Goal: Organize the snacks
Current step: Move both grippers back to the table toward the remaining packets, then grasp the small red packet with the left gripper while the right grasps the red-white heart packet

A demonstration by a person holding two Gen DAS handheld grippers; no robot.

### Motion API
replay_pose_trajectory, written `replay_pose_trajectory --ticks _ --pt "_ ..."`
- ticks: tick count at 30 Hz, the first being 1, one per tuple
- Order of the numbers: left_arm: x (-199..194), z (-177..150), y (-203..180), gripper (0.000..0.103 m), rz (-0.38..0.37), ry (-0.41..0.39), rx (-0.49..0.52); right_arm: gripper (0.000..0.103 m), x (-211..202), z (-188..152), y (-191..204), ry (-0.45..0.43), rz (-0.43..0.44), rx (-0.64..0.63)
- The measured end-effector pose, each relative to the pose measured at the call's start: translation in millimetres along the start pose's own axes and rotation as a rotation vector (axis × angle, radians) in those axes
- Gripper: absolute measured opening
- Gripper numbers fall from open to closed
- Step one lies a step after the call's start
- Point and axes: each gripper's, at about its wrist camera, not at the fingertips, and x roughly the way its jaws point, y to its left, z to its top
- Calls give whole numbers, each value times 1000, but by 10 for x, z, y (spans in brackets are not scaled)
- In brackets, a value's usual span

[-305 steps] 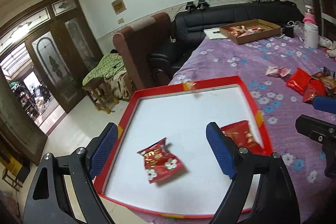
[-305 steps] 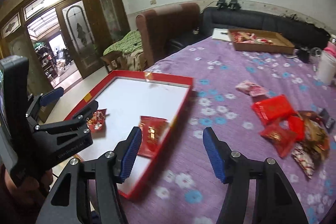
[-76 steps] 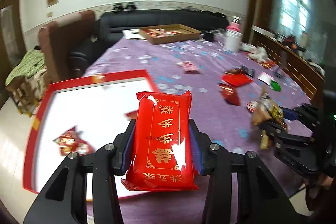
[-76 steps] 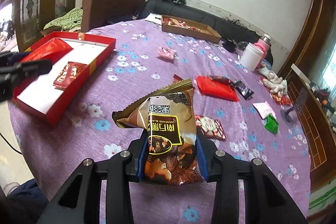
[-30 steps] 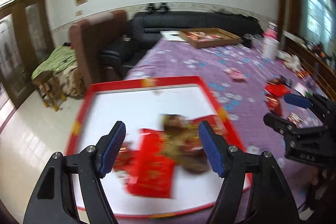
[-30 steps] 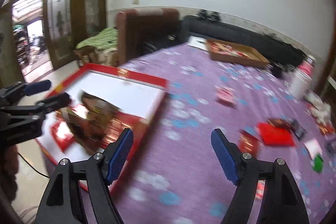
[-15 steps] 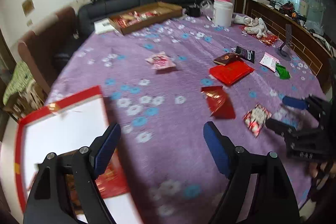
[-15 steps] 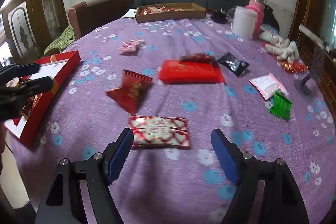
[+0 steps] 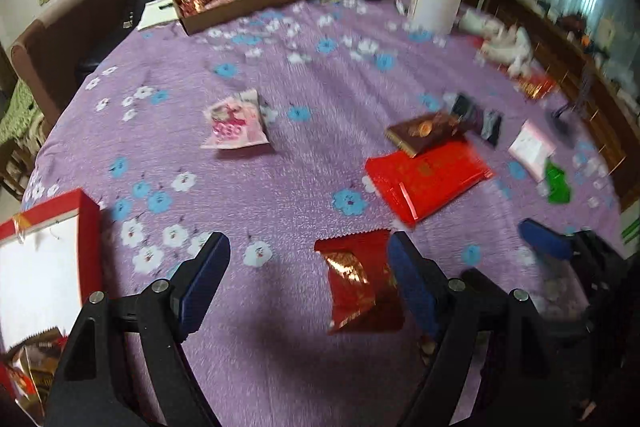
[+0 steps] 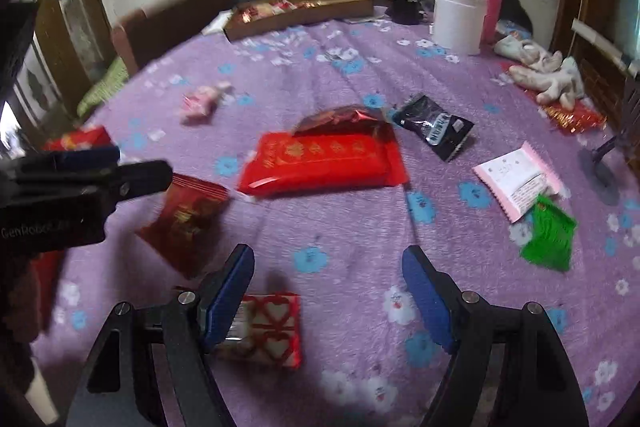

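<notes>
Both grippers gape empty | left view only: red tray [image 9: 86, 215] | right view only: heart packet [image 10: 272, 331]

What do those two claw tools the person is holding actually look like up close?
Both are matte black plastic, forked like tongs. The left gripper and the right gripper each have two fingers faced with ribbed blue pads, and small silver screws sit at the joints. Seen from the right wrist camera, the left tool's side carries pale lettering beginning "GenRobot". No cables or sleeves are visible.
</notes>
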Motion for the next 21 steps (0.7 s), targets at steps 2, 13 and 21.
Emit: replay_pose_trajectory --ticks 2,13,21 --pt "60 -7 -32 81 -3 20 5 79 29 -68 36 36 2 -28" --pt "140 -256 -38 82 -49 61 111 78 -420 -564 159 75 60 -108" --pt "-84 -625 -31 81 -91 32 135 78 -675 -714 148 47 96 -40"
